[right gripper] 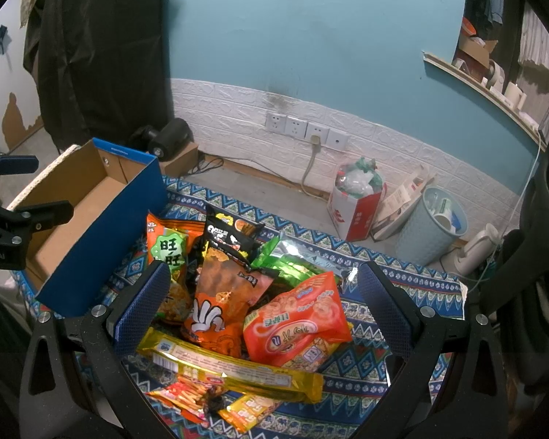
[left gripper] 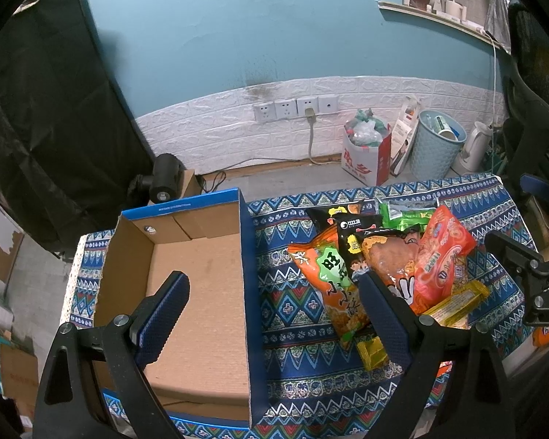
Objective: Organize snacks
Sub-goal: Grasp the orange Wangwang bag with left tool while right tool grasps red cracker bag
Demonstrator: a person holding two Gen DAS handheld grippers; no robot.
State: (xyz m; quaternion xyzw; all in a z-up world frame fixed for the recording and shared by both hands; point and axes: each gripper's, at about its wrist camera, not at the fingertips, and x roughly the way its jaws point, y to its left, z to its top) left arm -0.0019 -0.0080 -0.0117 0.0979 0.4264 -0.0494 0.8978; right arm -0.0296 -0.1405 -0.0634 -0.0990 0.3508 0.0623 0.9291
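An empty cardboard box with blue outer walls (left gripper: pixel 201 292) (right gripper: pixel 102 226) sits at the left of a patterned cloth. A heap of snack bags lies to its right: an orange-and-green bag (left gripper: pixel 333 278) (right gripper: pixel 166 248), a black bag (left gripper: pixel 355 234) (right gripper: pixel 230 236), an orange-brown bag (right gripper: pixel 223 303), a red-orange bag (left gripper: pixel 443 256) (right gripper: pixel 296 325), green packets (left gripper: pixel 406 216) (right gripper: pixel 292 267) and a long gold packet (right gripper: pixel 230 369). My left gripper (left gripper: pixel 274 311) hangs open over the box's right wall. My right gripper (right gripper: pixel 263 303) is open above the heap, holding nothing.
The patterned cloth (left gripper: pixel 300 329) (right gripper: pixel 384 329) covers a low table. Beyond it on the floor stand a red-and-white bag of rubbish (left gripper: pixel 366 153), a pale blue bin (left gripper: pixel 435 146) and a white kettle (left gripper: pixel 472 146). A dark garment (left gripper: pixel 36 109) hangs at left.
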